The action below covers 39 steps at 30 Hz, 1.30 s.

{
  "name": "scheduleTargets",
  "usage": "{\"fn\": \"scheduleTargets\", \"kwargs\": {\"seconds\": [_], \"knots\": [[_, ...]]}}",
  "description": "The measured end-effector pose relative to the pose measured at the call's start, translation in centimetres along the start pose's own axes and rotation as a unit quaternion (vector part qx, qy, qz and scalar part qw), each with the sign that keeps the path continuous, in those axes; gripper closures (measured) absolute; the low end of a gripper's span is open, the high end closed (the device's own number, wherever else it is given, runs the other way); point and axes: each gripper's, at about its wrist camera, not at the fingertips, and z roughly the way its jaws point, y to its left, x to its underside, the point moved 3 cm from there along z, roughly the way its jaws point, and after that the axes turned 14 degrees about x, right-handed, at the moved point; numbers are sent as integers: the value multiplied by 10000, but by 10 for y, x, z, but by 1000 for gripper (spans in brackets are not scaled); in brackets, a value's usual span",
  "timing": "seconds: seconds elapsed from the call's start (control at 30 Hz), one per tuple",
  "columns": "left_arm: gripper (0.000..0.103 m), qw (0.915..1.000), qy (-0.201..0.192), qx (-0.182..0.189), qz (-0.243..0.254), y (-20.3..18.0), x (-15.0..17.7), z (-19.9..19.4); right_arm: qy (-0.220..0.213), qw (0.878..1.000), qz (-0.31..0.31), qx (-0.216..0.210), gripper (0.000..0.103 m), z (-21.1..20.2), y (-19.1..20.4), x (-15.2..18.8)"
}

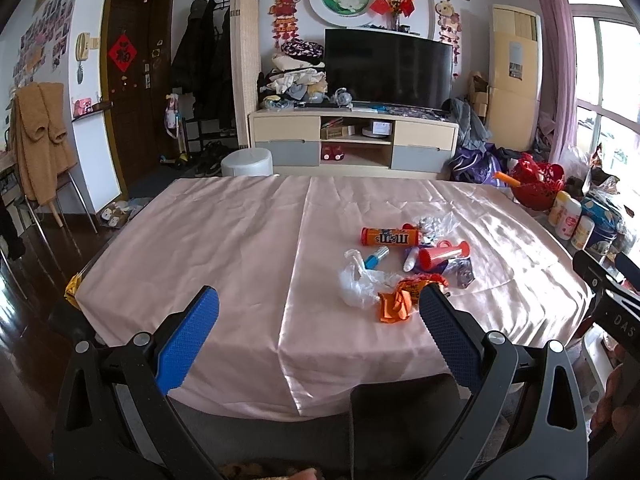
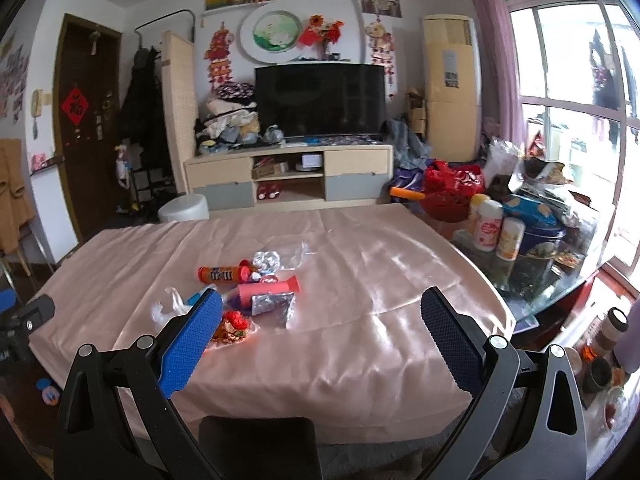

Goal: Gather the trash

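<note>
Left tool (image 1: 318,300), right tool (image 2: 320,304) spread wide, empty; trash pile (image 1: 404,264) on tablecloth (image 1: 240,240).

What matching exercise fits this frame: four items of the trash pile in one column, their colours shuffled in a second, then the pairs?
Things:
1. M&M's tube
2. plastic bag
3. foil wrapper
4. small bottle

Colours:
A. clear whitish
B. blue
C. orange
D. silver

Pairs: 1-C, 2-A, 3-D, 4-B
</note>
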Motion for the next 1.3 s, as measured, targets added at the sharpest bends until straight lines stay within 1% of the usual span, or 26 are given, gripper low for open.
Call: {"fn": "scheduleTargets", "kwargs": {"seconds": [0.13, 0.23, 0.33, 0.47, 0.53, 0.63, 0.7, 0.77, 0.8, 0.9, 0.93, 0.97, 1.0, 1.03, 1.07, 1.1, 1.13, 1.17, 1.23, 1.3], "knots": [[8, 9999, 139, -48, -61, 7, 2, 11, 315, 9992, 100, -209, 3, 17, 1, 6], [8, 9995, 293, -114, -54, 11, 6, 22, 495, 9985, 25, -213, 3, 28, 3, 11], [8, 9989, 471, -55, -28, 12, 12, 36, 674, 9974, -30, -247, 3, 39, 7, 18], [8, 9979, 608, -133, 159, 6, 19, 50, 708, 9973, -46, -170, 3, 52, 12, 27], [9, 9971, 734, -39, 175, 4, 22, 60, 844, 9962, -21, -202, 3, 62, 14, 31], [9, 9953, 946, 159, 104, 3, 30, 79, 1084, 9934, 1, -370, 3, 81, 18, 36], [9, 9938, 1065, 312, 90, 1, 35, 90, 1129, 9929, -29, -363, 3, 90, 21, 39], [9, 9924, 1138, 445, 108, -2, 39, 100, 1163, 9930, -55, -211, 3, 102, 24, 38], [9, 9918, 1174, 495, 112, -4, 40, 106, 1185, 9927, -34, -201, 3, 107, 25, 38], [9, 9897, 1253, 682, 130, -12, 38, 121, 1246, 9915, 22, -365, 3, 122, 31, 36], [10, 9890, 1282, 728, 145, -14, 37, 126, 1243, 9912, 31, -446, 4, 125, 33, 34], [16, 9874, 1348, 821, 150, -18, 38, 132, 1239, 9907, 53, -566, 5, 129, 36, 33], [20, 9857, 1413, 903, 131, -20, 40, 136, 1292, 9895, 36, -653, 8, 136, 39, 32], [29, 9838, 1486, 1003, 100, -22, 41, 141, 1366, 9882, -16, -693, 19, 142, 42, 32], [34, 9803, 1595, 1167, 47, -25, 44, 147, 1466, 9862, -63, -760, 30, 151, 45, 33], [44, 9777, 1681, 1258, 6, -27, 46, 152, 1522, 9850, -66, -805, 36, 155, 47, 34], [50, 9762, 1734, 1299, -10, -27, 47, 157, 1659, 9821, -36, -887, 46, 164, 49, 36], [51, 9748, 1791, 1332, -21, -28, 49, 161, 1764, 9795, 7, -969, 53, 170, 51, 38], [51, 9732, 1858, 1350, -54, -28, 52, 167, 1947, 9742, 106, -1134, 59, 181, 54, 42], [53, 9715, 1891, 1424, -149, -27, 53, 173, 1982, 9731, 149, -1168, 60, 184, 56, 44]]}}
